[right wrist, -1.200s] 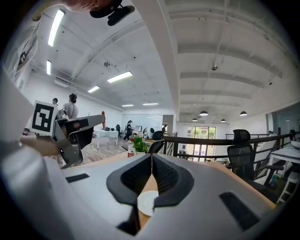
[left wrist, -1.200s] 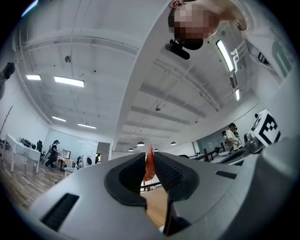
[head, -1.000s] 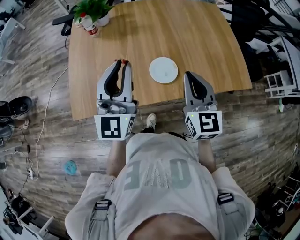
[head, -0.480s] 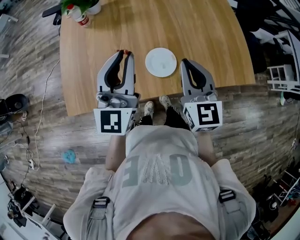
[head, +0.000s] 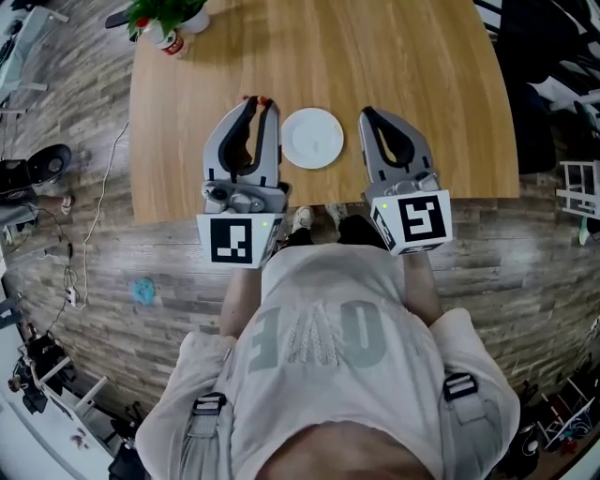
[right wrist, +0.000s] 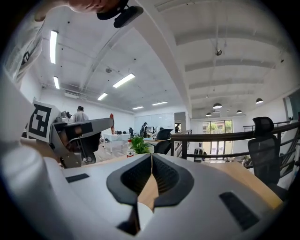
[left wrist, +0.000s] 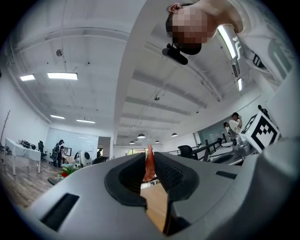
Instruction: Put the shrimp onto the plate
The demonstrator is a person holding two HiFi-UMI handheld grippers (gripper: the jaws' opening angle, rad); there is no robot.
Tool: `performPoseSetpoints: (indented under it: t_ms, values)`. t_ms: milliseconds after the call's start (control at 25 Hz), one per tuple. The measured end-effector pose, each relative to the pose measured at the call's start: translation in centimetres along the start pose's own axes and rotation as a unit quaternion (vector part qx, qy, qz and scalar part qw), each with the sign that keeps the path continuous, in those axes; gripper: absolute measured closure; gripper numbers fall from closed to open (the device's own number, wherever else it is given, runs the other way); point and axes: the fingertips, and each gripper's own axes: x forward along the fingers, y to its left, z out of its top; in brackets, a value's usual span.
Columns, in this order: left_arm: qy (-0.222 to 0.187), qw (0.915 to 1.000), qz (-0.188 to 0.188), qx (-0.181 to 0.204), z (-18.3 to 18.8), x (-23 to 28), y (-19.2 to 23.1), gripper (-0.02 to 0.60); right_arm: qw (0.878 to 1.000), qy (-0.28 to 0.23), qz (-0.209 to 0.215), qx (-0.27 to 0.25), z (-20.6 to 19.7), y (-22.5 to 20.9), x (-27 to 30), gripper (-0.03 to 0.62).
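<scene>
A small orange-red shrimp (left wrist: 149, 165) stands pinched upright between the jaws of my left gripper (left wrist: 149, 157). In the head view its red tip (head: 256, 98) pokes out past the left gripper (head: 256, 103), which hangs over the wooden table (head: 403, 56) just left of the plate. The round white plate (head: 312, 138) lies bare between the two grippers. My right gripper (head: 367, 112) is to the plate's right, its jaws shut together with nothing in them (right wrist: 151, 156). The right gripper view also catches the left gripper (right wrist: 77, 133) with the shrimp (right wrist: 111, 117).
A potted green plant (head: 173, 14) and a small red-and-white bottle (head: 172, 44) stand at the table's far left corner. The table's near edge (head: 319, 208) runs under both grippers, with plank floor and the person's shoes below. Office chairs stand beyond the table at right.
The left gripper with the shrimp has drawn nearer to the plate's left side. The right gripper stays by the plate's right. The head view has shifted a little.
</scene>
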Motion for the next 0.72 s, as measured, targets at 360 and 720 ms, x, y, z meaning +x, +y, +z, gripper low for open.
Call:
performPoseSetpoints:
  t_ms: [360, 720]
  values:
    - [0.053, 0.9985, 0.015, 0.01, -2.5, 2.3, -0.9, 0.518, 0.999, 0.005, 0.025, 0.021, -0.8, -2.4, 1.7, 0.572]
    - [0.082, 0.9966, -0.003, -0.007, -5.2, 3.9, 1.8, 0.518, 1.0, 0.016, 0.002, 0.025, -0.8, -2.8, 4.2, 0.572]
